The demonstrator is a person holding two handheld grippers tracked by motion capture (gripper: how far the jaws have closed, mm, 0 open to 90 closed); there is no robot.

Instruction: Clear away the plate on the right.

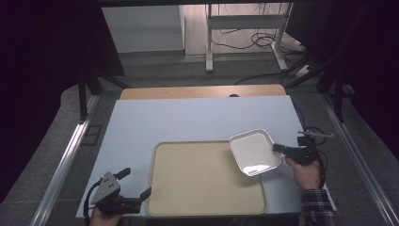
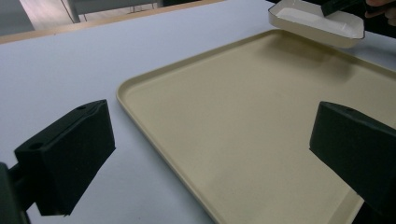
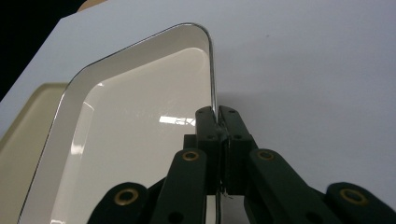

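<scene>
A small white rectangular dish (image 1: 255, 151) hangs over the far right corner of a large beige tray (image 1: 197, 179). My right gripper (image 1: 278, 148) is shut on the dish's right rim; in the right gripper view the jaws pinch the thin rim (image 3: 214, 100) of the white dish (image 3: 135, 130). My left gripper (image 1: 137, 182) stands open at the tray's near left corner, holding nothing. In the left gripper view its two black pads (image 2: 70, 154) straddle the beige tray's (image 2: 243, 121) near edge, and the dish (image 2: 317, 23) is at the far right.
The tray lies on a pale blue-white table top (image 1: 188, 117) with a wooden strip (image 1: 202, 91) along its far edge. Metal rails (image 1: 66, 155) run along both sides of the table. A desk frame and cables (image 1: 254, 37) stand on the floor beyond.
</scene>
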